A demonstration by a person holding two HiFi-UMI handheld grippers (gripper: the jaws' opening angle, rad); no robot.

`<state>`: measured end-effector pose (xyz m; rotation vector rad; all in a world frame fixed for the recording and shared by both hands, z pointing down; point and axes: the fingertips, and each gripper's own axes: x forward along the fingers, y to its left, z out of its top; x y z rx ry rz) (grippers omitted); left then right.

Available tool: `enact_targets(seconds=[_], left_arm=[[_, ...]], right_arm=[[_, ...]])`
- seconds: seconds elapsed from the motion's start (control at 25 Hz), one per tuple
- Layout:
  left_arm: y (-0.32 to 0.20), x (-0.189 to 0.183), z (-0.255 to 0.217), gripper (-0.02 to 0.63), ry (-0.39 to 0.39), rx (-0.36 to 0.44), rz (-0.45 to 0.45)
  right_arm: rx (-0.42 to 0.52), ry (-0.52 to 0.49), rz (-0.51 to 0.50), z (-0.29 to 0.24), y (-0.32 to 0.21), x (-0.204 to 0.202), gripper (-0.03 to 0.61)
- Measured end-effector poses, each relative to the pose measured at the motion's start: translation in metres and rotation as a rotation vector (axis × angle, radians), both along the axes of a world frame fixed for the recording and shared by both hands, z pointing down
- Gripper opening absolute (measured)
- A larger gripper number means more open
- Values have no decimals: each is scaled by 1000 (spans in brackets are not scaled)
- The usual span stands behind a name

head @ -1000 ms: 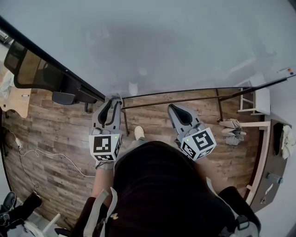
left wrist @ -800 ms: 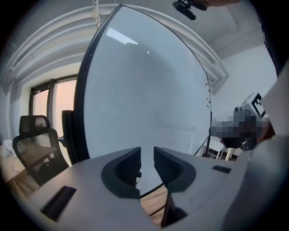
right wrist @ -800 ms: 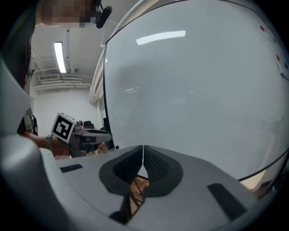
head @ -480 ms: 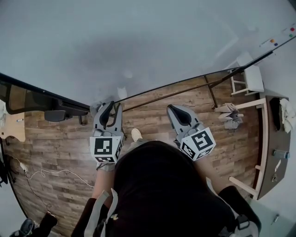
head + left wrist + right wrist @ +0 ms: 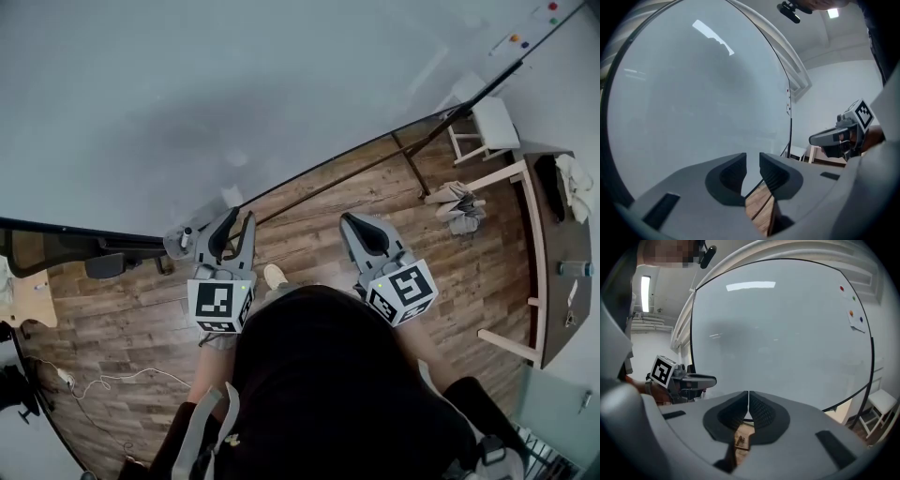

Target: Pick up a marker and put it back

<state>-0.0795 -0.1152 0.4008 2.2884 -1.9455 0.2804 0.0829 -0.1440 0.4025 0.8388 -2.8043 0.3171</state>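
Looking straight down here: a big whiteboard (image 5: 281,84) fills the whole top half, with wood plank floor (image 5: 328,211) just below its frame. The left tool (image 5: 241,221) and right tool (image 5: 350,220) both point toward the board, held out in front of the person's dark top (image 5: 328,394). The left jaws look a bit apart, the right ones together. Over on the right there's a white stool (image 5: 494,122), a grey bundle (image 5: 457,206) on the floor and a wooden surface (image 5: 553,309).
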Motion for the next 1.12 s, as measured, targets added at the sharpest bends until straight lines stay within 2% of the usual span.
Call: enact_targets(seconds=[0.64, 0.96, 1.12], left_arm=[[-25, 56, 6, 89, 24, -13, 205], [-26, 62, 5, 89, 36, 1, 262], [-26, 59, 1, 89, 39, 22, 283]], right_arm=[[-13, 13, 143, 5, -3, 44, 18], [-2, -6, 152, 1, 3, 42, 18], [34, -11, 170, -5, 4, 41, 18]])
